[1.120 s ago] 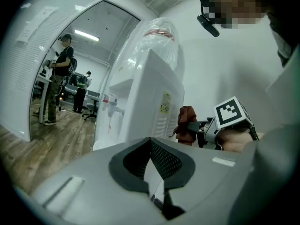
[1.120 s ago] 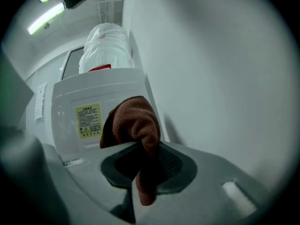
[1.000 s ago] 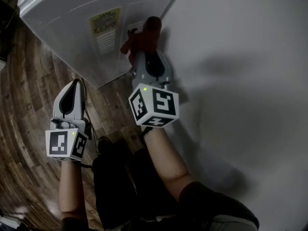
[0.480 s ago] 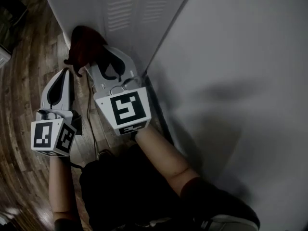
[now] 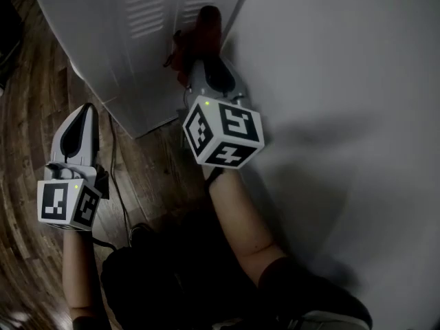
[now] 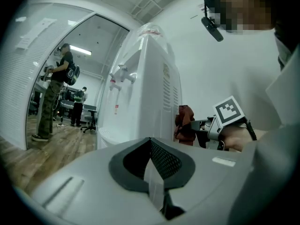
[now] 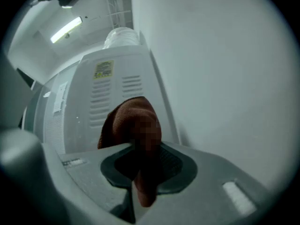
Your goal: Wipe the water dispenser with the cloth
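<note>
The white water dispenser (image 5: 130, 53) shows me its vented back panel (image 7: 112, 93), standing close beside the wall. My right gripper (image 5: 201, 59) is shut on a reddish-brown cloth (image 5: 199, 33) and presses it against the panel's right edge. The cloth (image 7: 133, 125) bulges out above the shut jaws, and my right gripper (image 7: 140, 150) points up along the panel. My left gripper (image 5: 85, 110) hangs lower left, off the dispenser, its jaws shut with nothing between them. In the left gripper view the dispenser (image 6: 145, 78) stands tall, with the cloth (image 6: 185, 123) and the right gripper's marker cube (image 6: 229, 112) behind it.
A plain white wall (image 5: 344, 102) fills the right. The wooden floor (image 5: 34, 115) lies to the left, with a dark cable (image 5: 120, 191) trailing across it. People (image 6: 56, 93) and an office chair (image 6: 89, 121) stand far off beyond a glass partition.
My right gripper has swept the cloth from the panel's lower left, near the left gripper, to its right edge by the wall. The left gripper has barely shifted.
</note>
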Motion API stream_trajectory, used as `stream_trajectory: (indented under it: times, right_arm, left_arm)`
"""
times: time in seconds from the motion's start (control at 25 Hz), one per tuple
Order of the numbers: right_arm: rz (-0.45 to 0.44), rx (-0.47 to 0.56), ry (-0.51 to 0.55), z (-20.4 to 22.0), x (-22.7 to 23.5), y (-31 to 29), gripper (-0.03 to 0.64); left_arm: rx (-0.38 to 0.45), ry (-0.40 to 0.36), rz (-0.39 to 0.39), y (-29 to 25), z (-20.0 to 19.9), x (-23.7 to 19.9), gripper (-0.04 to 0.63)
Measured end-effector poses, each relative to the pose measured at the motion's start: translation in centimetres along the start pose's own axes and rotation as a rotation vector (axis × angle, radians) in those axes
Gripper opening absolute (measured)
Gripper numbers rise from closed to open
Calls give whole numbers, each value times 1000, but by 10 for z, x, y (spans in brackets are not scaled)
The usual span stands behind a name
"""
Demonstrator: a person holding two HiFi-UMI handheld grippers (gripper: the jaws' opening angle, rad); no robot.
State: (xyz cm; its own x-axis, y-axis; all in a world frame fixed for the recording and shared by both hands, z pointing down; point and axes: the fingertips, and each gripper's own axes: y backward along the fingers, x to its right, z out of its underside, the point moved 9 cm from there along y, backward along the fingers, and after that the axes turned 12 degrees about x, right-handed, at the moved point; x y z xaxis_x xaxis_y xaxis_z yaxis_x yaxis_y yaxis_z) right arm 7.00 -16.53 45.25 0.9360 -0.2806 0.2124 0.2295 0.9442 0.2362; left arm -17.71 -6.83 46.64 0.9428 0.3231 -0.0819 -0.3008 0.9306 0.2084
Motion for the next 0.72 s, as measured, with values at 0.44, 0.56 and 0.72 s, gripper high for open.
stream_trajectory:
  times: [0.44,0.56,0.72]
  right_arm:
    - [-378,-129,72,97,-58,46,63]
    - [-498,-171,71,118,-87,48,63]
    - [-396,-194,46,128,-70,44,63]
  left_arm:
    - [-2,-39,53,6,65,6,20]
    - [-7,-11,29,9,71,1,20]
    - [-15,2,21,7,77,-1,20]
